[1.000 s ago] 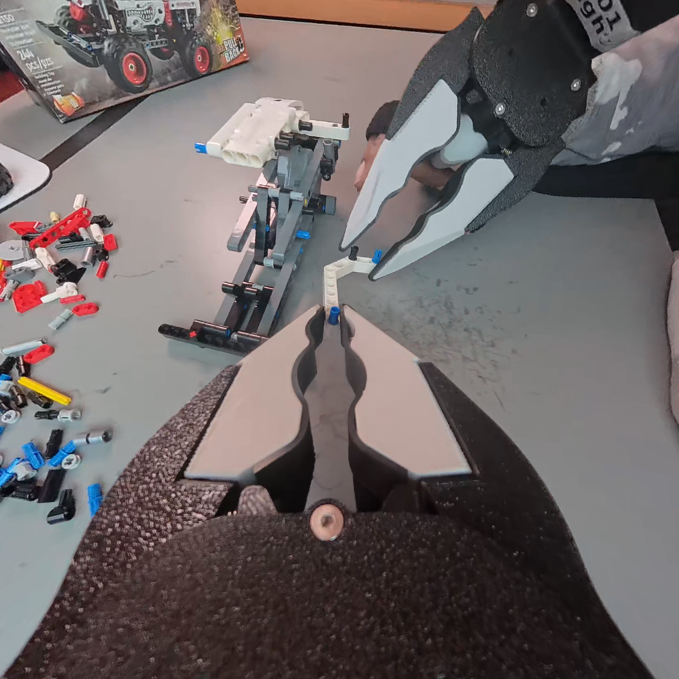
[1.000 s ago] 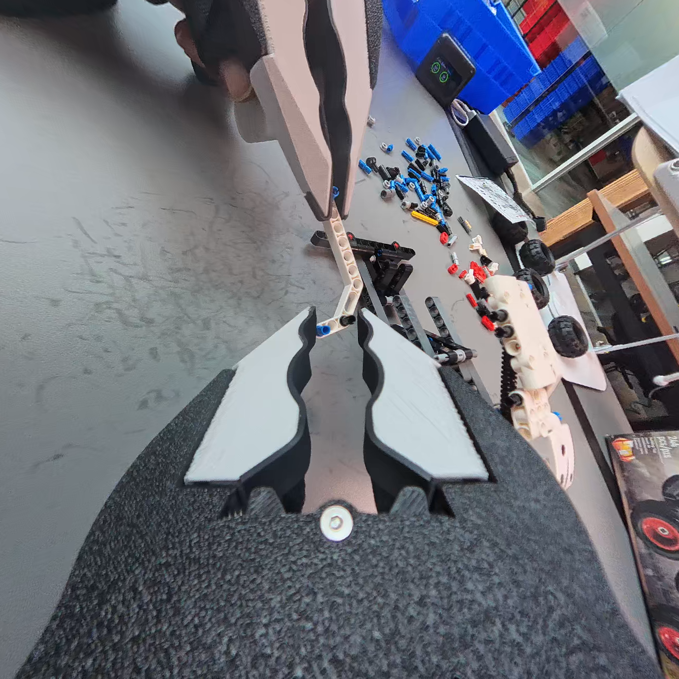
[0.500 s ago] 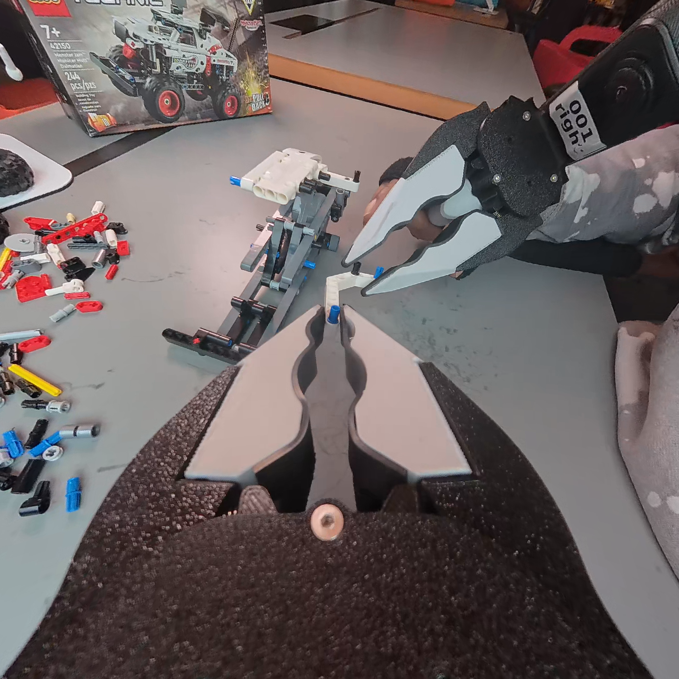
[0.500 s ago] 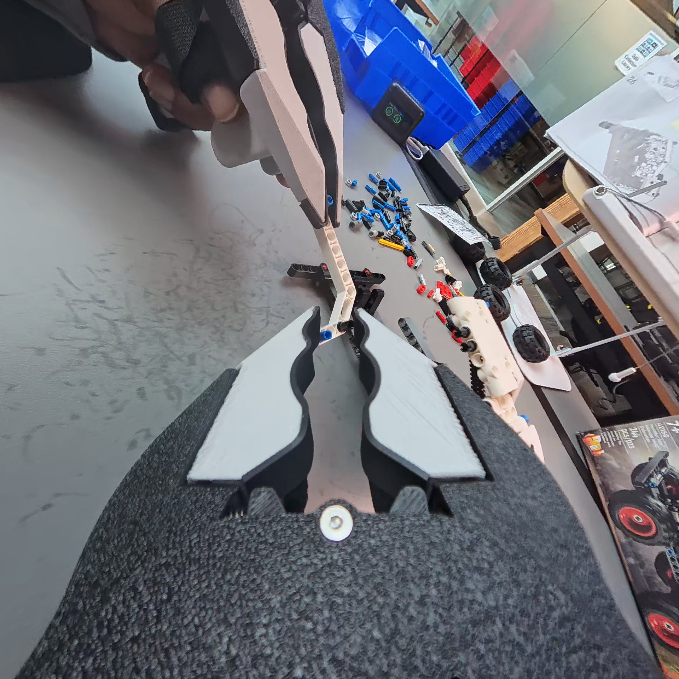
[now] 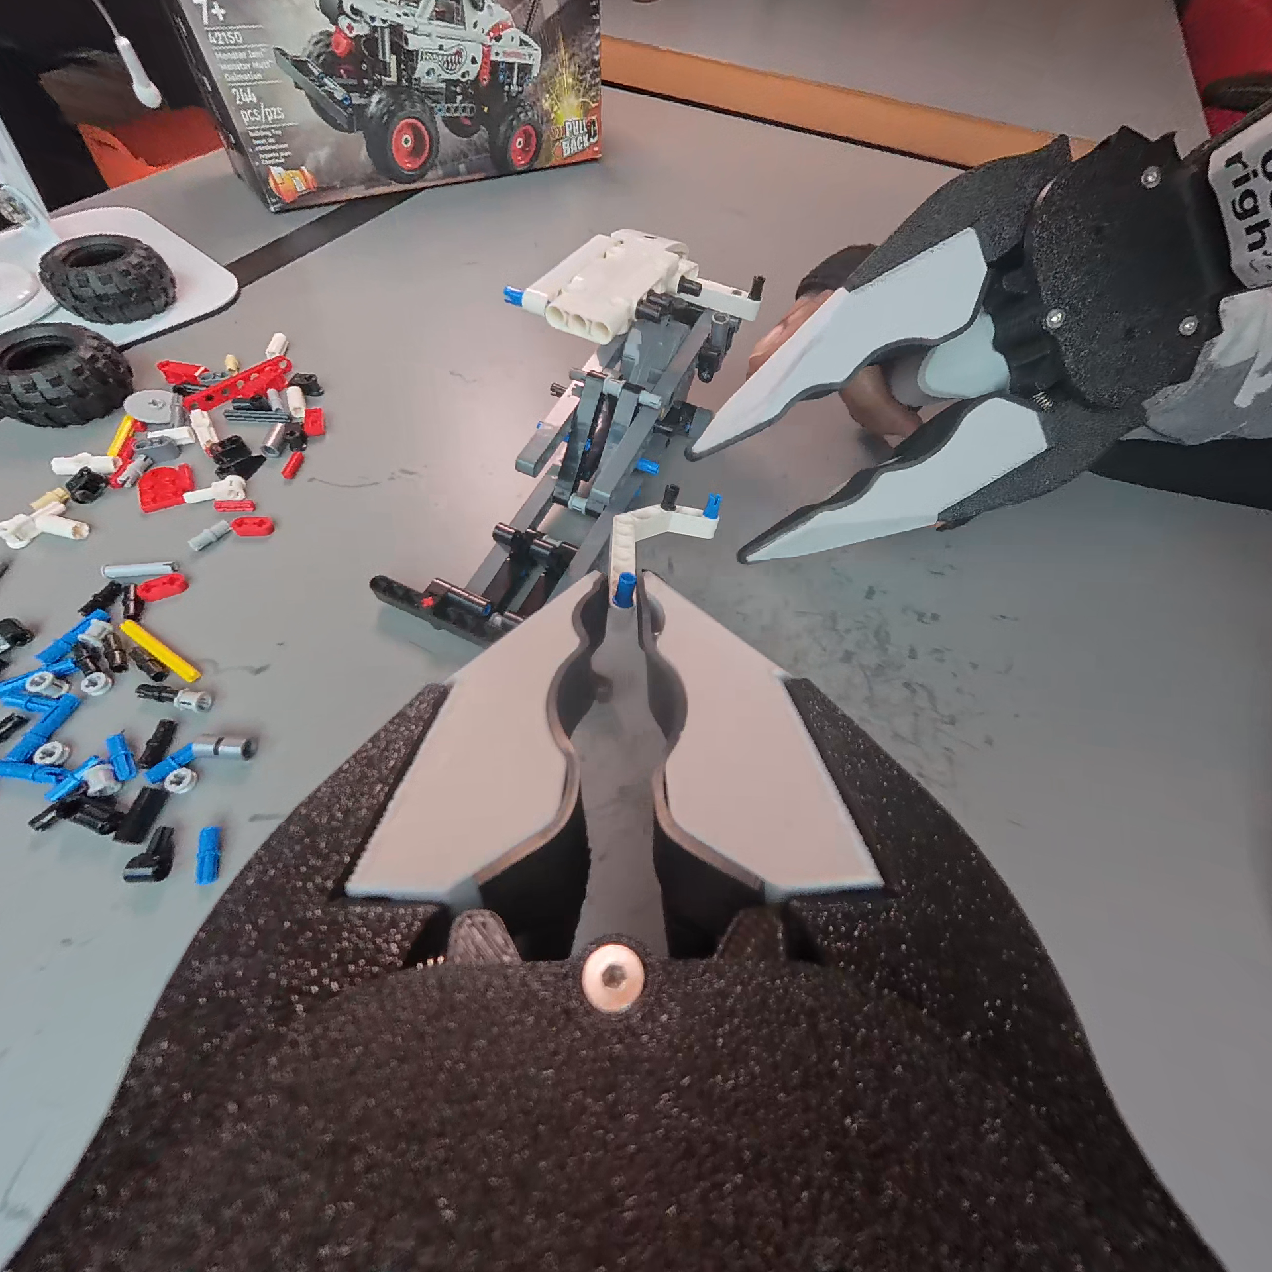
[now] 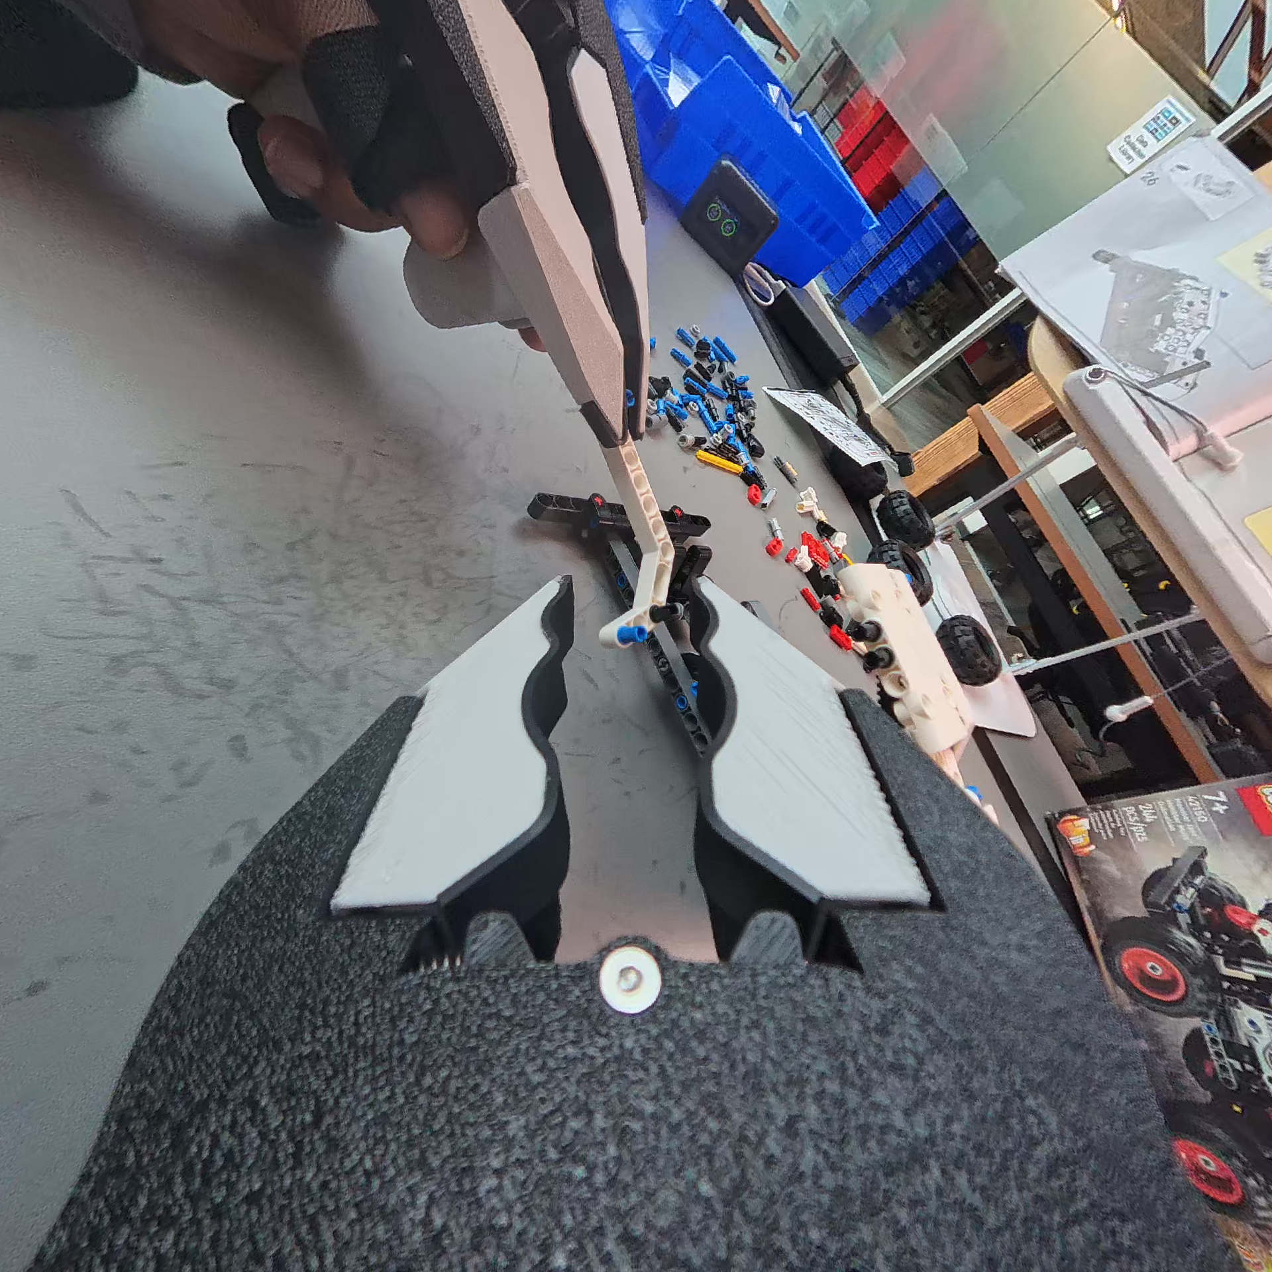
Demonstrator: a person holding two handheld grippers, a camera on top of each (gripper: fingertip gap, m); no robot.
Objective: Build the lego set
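White and bent, the plastic lego beam [image 5: 657,526] was clenched by one end in the left gripper [image 5: 623,585], as the left wrist view showed, with a blue pin [image 5: 625,587] at the pinched end and a black pin [image 5: 670,494] and another blue pin [image 5: 712,504] standing on the free end. It was held just above the grey table [image 5: 963,723], beside the long grey and black lego chassis [image 5: 585,468] with its white block at the far end. The right gripper [image 5: 716,502] was near that free end with its jaws released and apart, gripping nothing. Loose red, blue, black and white pieces [image 5: 138,585] lay scattered well to the left, two black rubber tyres [image 5: 82,323] were unmounted, and the printed cardboard box [image 5: 413,103] stood behind.

In the right wrist view the right gripper [image 6: 637,592] had its jaws spread on either side of the beam's [image 6: 650,550] pinned end without touching it, while the left gripper [image 6: 626,430] pinched the upper end. The chassis [image 6: 619,513] lay behind.

By my judgement the build was early: a bare frame was assembled, this beam was not yet joined to it, and wheels, bodywork and most loose parts were left
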